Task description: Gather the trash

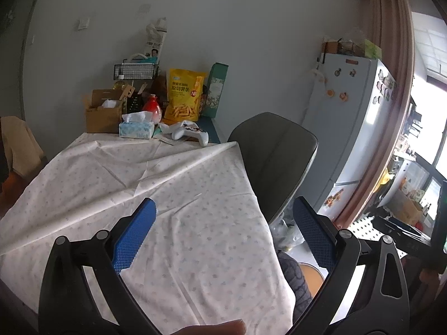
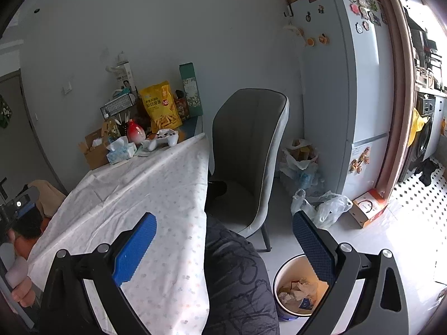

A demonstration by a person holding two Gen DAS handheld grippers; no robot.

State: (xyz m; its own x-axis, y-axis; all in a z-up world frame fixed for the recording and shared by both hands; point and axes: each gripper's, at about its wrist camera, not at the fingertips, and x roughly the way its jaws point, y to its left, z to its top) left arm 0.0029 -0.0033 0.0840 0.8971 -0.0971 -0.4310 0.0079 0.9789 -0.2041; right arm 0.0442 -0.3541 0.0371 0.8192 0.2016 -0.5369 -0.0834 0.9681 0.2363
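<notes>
I have both tools raised over the table; the left gripper [image 1: 223, 231] has its blue pads spread wide with nothing between them, and the right gripper [image 2: 223, 240] is spread just as wide and just as empty.

The trash I can make out sits in the trash bin [image 2: 282, 273] on the floor, low and just inside my right tool's right finger: crumpled paper wads [image 2: 303, 287] and scraps; I judge them light, soft and springy, best pinched across the thickest fold.

On the tablecloth [image 1: 181, 195] ahead of both tools I see no loose trash; only the far clutter, a tissue box [image 1: 136, 129], a game controller [image 1: 192, 135], a yellow snack bag [image 1: 183, 95].

The right view shows the bin's contents and plastic bags [image 2: 324, 206] beyond my right finger by the fridge [image 2: 335, 83]; the left view shows only a sliver of the bin.
</notes>
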